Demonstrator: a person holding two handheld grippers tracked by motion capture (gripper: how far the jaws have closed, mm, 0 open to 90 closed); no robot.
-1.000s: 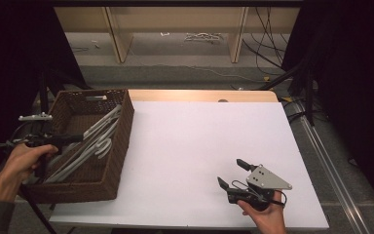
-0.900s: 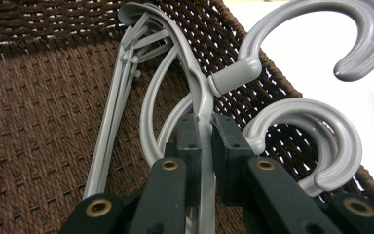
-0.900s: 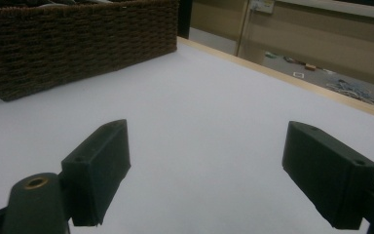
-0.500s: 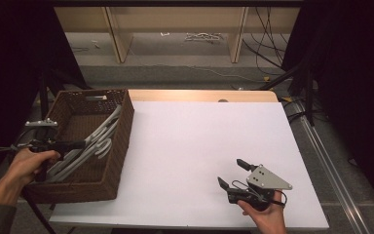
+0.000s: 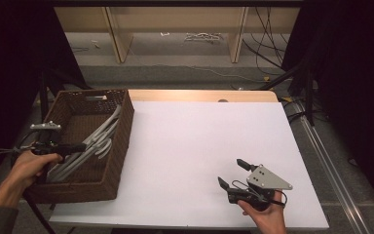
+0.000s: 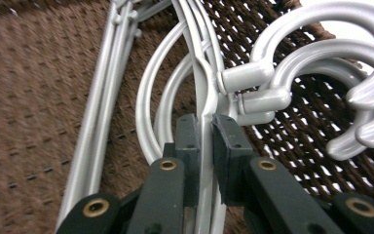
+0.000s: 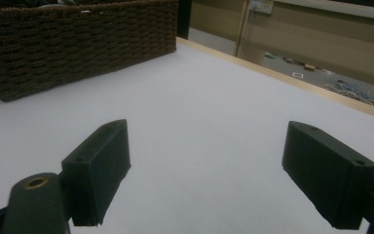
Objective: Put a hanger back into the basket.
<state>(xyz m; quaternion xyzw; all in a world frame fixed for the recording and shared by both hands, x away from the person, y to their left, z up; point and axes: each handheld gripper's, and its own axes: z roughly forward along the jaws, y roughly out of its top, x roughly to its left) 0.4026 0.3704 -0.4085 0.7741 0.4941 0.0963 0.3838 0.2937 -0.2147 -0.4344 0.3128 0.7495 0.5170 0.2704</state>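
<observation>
1. At the left of the high view, the left claw reaches over the near-left rim of a brown wicker basket, held by the person's left hand.
2. In the left gripper view that claw is clenched on the thin flat spine of a grey plastic hanger; both black pads press against it from either side.
3. The gripped hanger belongs to a bundle of grey hangers lying slantwise inside the basket, running from the lower left of the basket up towards its upper right corner.
4. At the upper right of the left gripper view, several thick curved hooks of the bundle stack together just beside the pinched spine, over the woven basket floor.
5. The basket stands at the left edge of the white table, its right wall touching the tabletop.
6. At the lower right of the high view, the right claw rests low on the table in the person's right hand, well apart from the basket, with a grey three-cornered plate on top.
7. In the right gripper view that claw is released, jaws wide apart with nothing between them but bare white table; the basket's woven wall sits at the upper left of the frame.
</observation>
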